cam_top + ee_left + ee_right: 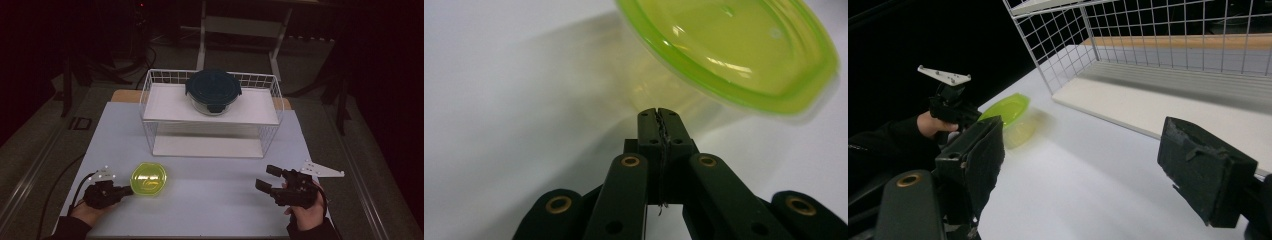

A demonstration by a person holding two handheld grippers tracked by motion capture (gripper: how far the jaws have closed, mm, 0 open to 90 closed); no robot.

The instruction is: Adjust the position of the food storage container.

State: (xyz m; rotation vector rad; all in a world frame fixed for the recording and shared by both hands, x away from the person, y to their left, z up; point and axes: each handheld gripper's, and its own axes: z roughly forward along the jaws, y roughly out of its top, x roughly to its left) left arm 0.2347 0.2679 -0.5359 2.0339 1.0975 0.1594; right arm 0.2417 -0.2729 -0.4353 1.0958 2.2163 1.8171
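Jaws on my left hand-held gripper (pixel 131 190) are clenched, empty, tips right at the green container (pixel 148 178); right hand-held gripper (pixel 266 178) hangs released over the desk (pixel 210 200).

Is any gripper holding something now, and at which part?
Nothing is held. The left gripper is shut just short of the green-lidded container, its jaws empty. The right gripper is open and empty.

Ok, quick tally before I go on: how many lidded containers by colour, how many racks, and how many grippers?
Yellow-green lidded container: 1, on the table by the left gripper
Dark blue lidded container: 1, on the rack's upper shelf
White wire rack: 1
Grippers: 2, counting the right gripper
Total: 5
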